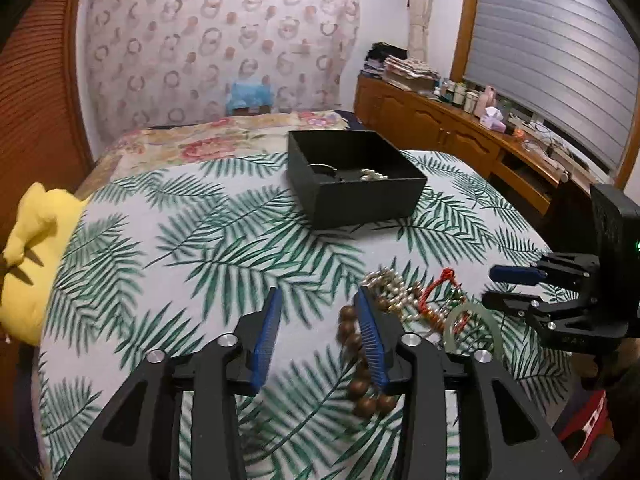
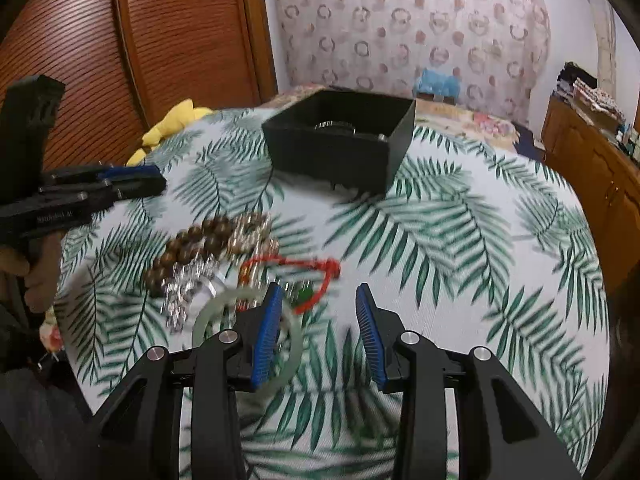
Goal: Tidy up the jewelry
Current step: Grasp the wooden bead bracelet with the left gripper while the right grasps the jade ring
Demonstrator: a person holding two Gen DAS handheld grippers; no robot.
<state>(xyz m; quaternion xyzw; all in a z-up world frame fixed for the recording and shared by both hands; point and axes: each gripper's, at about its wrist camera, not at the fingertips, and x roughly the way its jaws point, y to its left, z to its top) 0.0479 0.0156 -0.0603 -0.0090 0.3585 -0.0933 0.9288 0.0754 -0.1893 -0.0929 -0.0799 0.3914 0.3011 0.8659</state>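
An open black box (image 1: 360, 204) (image 2: 332, 156) stands on the leaf-print bedcover (image 1: 180, 248), with pearls (image 1: 372, 176) and a dark ring-shaped piece inside. Nearer lies a jewelry pile: brown wooden beads (image 1: 354, 344) (image 2: 192, 244), a pearl strand (image 1: 384, 284) (image 2: 250, 232), a red cord bracelet (image 1: 442, 280) (image 2: 320, 268) and a pale green bangle (image 1: 474, 326) (image 2: 206, 320). My left gripper (image 1: 318, 294) (image 2: 160, 182) is open and empty, its right finger beside the brown beads. My right gripper (image 2: 318, 288) (image 1: 490, 284) is open and empty, its left finger over the bangle.
A yellow plush toy (image 1: 32, 248) (image 2: 176, 120) lies at the bed's left edge. A wooden cabinet (image 1: 440, 128) with bottles runs along the right under the shuttered window. A brown slatted wardrobe door (image 2: 160, 40) stands to the left. A hand (image 2: 36, 276) holds the left gripper.
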